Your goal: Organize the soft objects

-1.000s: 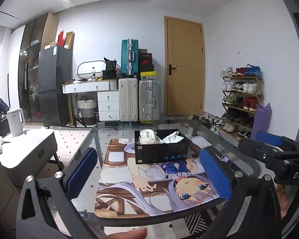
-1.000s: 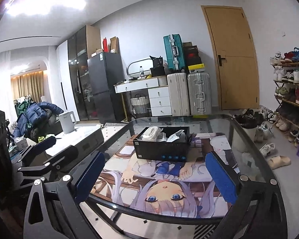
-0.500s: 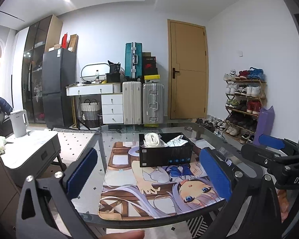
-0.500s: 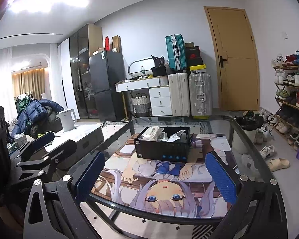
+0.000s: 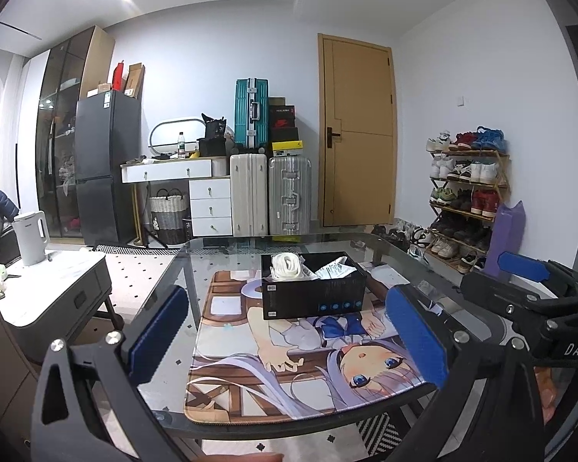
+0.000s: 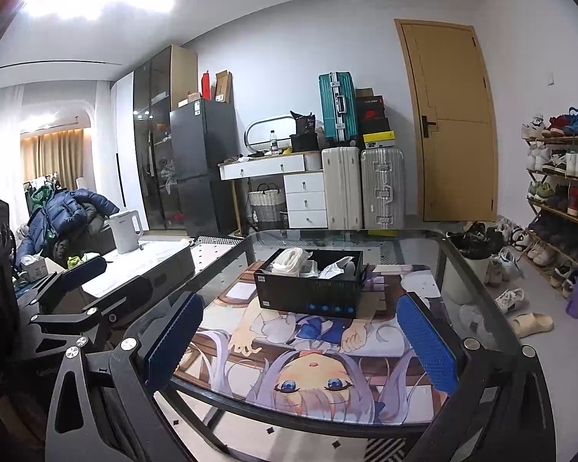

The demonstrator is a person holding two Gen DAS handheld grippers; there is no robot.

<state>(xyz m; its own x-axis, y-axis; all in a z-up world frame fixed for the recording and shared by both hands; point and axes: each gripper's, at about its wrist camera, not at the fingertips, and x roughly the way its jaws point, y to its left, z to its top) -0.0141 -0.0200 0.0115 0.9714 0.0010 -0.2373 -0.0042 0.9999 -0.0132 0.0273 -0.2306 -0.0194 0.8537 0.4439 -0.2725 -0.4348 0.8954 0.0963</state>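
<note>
**Q:** On glass table (image 5: pixel 196 265), position of container?

**A:** Black box (image 5: pixel 313 296) resting on far half of printed mat (image 5: pixel 289 377), upright, open at top. Mat lying flat on glass, near edge close to table rim.

**Q:** Contents of box?

**A:** White coiled strap (image 5: pixel 285 265) at left end, standing above rim. Crinkled silver pouch (image 5: pixel 333 269) toward right end, tilted. From right wrist view, same order: white coiled strap (image 6: pixel 289 260) left, silver pouch (image 6: pixel 335 267) right of it, inside black box (image 6: pixel 308 288). Further items between them too small to identify.

**Q:** Status of left gripper (image 5: pixel 289 342)?

**A:** Blue pads (image 5: pixel 416 340) spread wide apart, nothing between them. Held short of near table edge, well apart from box, aimed at it.

**Q:** Status of right gripper (image 6: pixel 300 342)?

**A:** Likewise spread wide, blue pads (image 6: pixel 427 346) empty. Positioned over near table rim, box centred between fingers but well ahead of them.

**Q:** Relative placement of both tools?

**A:** Side by side, apart, no contact. Right gripper visible at right edge of left wrist view; left gripper visible at left edge of right wrist view.

**Q:** Surroundings?

**A:** Beyond table: suitcases (image 5: pixel 269 200), wooden door (image 5: pixel 356 134), shoe rack (image 5: pixel 466 196) along right wall.
</note>
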